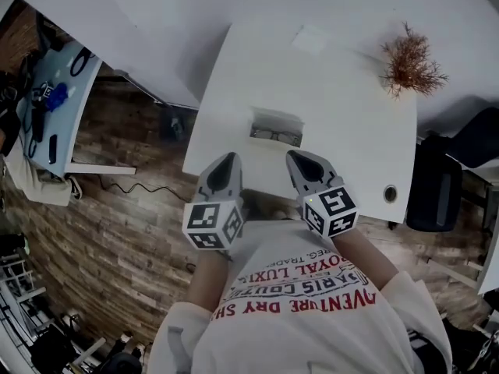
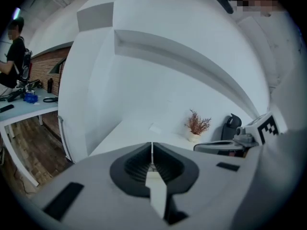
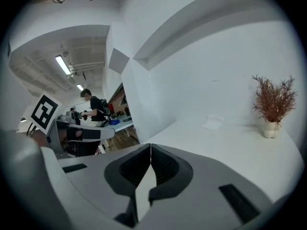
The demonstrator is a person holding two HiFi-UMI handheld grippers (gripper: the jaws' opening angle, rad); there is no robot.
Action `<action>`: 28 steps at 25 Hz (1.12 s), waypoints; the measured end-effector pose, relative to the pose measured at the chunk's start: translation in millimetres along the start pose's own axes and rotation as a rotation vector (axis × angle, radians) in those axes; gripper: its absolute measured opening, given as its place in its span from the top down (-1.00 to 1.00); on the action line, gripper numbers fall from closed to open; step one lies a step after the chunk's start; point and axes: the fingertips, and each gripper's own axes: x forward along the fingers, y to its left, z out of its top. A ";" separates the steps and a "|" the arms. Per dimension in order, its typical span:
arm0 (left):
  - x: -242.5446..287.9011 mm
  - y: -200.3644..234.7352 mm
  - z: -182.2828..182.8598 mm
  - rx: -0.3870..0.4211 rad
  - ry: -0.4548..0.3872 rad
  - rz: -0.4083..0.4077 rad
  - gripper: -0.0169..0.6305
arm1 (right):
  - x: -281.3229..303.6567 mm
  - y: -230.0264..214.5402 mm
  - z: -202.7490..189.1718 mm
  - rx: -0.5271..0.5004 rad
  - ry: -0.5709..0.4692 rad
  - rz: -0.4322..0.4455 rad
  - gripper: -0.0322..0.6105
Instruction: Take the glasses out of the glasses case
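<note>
Judging by the head view, the task has not begun. The glasses case [image 1: 275, 127] lies on the white table [image 1: 343, 131], close to its near edge. It appears to be open with the glasses [image 1: 274, 136] inside, but it is small in that view, so the lid position is not confirmed. Removal of the glasses is wholly outstanding.

The left gripper [image 1: 228, 160] and right gripper [image 1: 298, 159] are held over the near table edge, just short of the case, one to each side. Neither touches it. Each gripper's own view shows its jaws pressed fully together with nothing between them. In my assessment, a reach to the case, an opening of the jaws and a grasp on the frame all remain.

View comparison:
- **Case and glasses:** Only the head view shows them. In both gripper views they sit below the gripper bodies, out of sight.
- **Grommet hole:** The head view alone shows a round grommet hole [image 1: 390, 194] near the table's right near corner.
- **Jaw closure:** The gripper views settle this, which the head view does not resolve.
- **Far end of the table:** The gripper views show it side-on, with the dried plant [image 1: 409, 61] at far right and a slip of paper [image 1: 309, 39].
- **Beyond the table:** The right gripper view adds a person [image 3: 93, 104] at a desk in the room to the left.
</note>
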 end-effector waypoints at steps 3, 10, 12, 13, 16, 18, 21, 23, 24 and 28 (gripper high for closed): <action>24.0 11.5 11.1 0.018 0.019 -0.039 0.91 | 18.2 -9.9 5.9 0.013 0.008 -0.034 0.86; 65.5 26.5 4.6 0.044 0.112 -0.118 0.91 | 55.9 -26.6 -11.8 0.011 0.144 -0.036 0.86; 73.9 25.8 -2.7 0.047 0.143 -0.135 0.91 | 63.3 -29.6 -22.9 0.000 0.202 -0.018 0.86; 79.2 25.6 -5.0 0.050 0.153 -0.142 0.91 | 67.9 -32.1 -27.1 -0.011 0.227 -0.010 0.86; 96.0 29.2 -9.8 0.057 0.171 -0.156 0.91 | 86.3 -40.2 -36.9 -0.059 0.293 0.008 0.86; 103.6 32.9 -13.5 0.055 0.185 -0.162 0.91 | 97.7 -44.0 -42.5 -0.096 0.335 0.009 0.86; 107.5 35.9 -20.7 0.037 0.218 -0.171 0.91 | 108.0 -44.3 -50.5 -0.156 0.408 0.019 0.82; 109.5 37.2 -26.1 0.033 0.237 -0.177 0.91 | 114.3 -44.5 -57.6 -0.210 0.457 0.036 0.59; 110.9 37.7 -29.1 0.033 0.245 -0.179 0.91 | 117.1 -46.3 -61.5 -0.242 0.477 0.040 0.59; 116.5 39.3 -37.4 0.033 0.270 -0.181 0.91 | 125.4 -54.7 -76.7 -0.342 0.554 0.063 0.58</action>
